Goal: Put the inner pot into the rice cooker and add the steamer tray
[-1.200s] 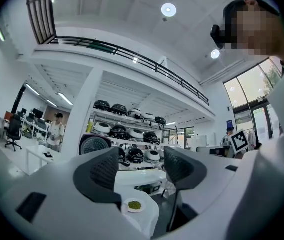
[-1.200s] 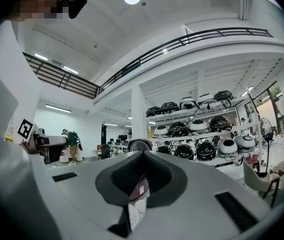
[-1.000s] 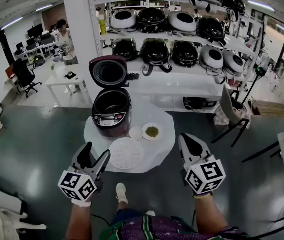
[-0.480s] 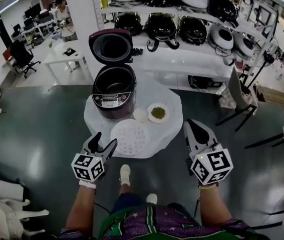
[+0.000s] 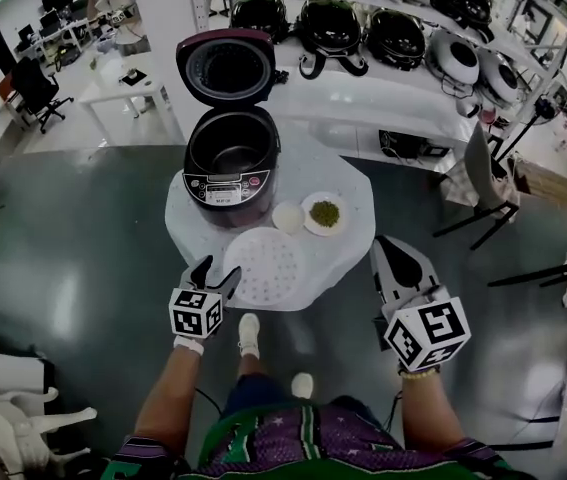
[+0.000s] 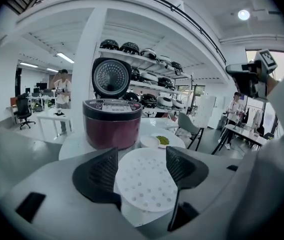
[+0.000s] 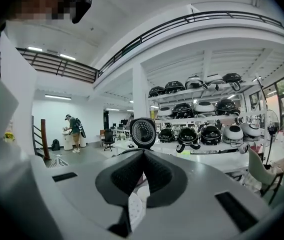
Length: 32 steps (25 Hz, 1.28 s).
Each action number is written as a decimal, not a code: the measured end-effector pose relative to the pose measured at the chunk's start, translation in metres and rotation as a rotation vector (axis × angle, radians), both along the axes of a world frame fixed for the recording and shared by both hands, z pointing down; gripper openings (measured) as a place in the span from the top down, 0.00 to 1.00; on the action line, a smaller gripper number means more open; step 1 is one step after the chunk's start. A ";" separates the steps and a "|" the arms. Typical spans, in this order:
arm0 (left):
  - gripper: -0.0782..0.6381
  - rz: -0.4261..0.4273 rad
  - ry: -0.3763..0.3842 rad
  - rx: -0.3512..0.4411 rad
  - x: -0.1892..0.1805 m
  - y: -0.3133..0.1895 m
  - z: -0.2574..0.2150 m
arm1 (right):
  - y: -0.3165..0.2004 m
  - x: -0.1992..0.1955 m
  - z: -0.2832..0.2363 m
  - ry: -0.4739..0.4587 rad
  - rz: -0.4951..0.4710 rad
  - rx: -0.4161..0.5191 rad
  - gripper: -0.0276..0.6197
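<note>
Table holds one cooker, one steamer tray, two dishes; left fingers apart, right fingers together.

Just ahead of your left claw, open air over the steamer tray; beyond it, the rice cooker and two dishes block.

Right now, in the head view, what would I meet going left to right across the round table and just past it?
First the rice cooker → small white dish → plate of green bits → right tongs. The steamer tray overlaps the rice cooker and the small white dish, so it is left out.
</note>
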<state>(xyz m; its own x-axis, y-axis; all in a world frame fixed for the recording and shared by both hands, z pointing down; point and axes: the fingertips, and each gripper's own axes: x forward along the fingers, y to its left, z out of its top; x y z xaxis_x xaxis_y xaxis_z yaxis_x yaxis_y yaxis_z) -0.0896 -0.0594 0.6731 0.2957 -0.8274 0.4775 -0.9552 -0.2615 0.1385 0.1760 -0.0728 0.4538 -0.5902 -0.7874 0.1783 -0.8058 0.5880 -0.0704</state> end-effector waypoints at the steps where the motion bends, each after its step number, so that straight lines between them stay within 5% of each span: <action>1: 0.43 -0.006 0.004 -0.019 -0.003 -0.004 0.010 | -0.001 -0.003 0.003 0.004 -0.001 -0.008 0.95; 13: 0.43 -0.025 0.000 -0.259 -0.026 -0.041 0.116 | -0.016 -0.030 0.037 0.061 -0.010 -0.082 0.95; 22: 0.43 -0.045 -0.021 -0.324 -0.034 -0.062 0.146 | -0.023 -0.032 0.055 0.082 0.001 -0.117 0.95; 32: 0.81 -0.111 -0.049 -0.389 -0.044 -0.058 0.158 | -0.019 -0.032 0.065 0.057 0.013 -0.156 0.95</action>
<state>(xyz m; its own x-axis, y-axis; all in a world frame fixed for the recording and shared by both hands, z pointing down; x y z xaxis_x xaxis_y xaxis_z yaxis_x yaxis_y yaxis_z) -0.1334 -0.1173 0.8309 0.1840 -0.6074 0.7728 -0.9826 -0.0938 0.1602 0.1442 -0.0918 0.5186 -0.5656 -0.7550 0.3317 -0.8185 0.5630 -0.1143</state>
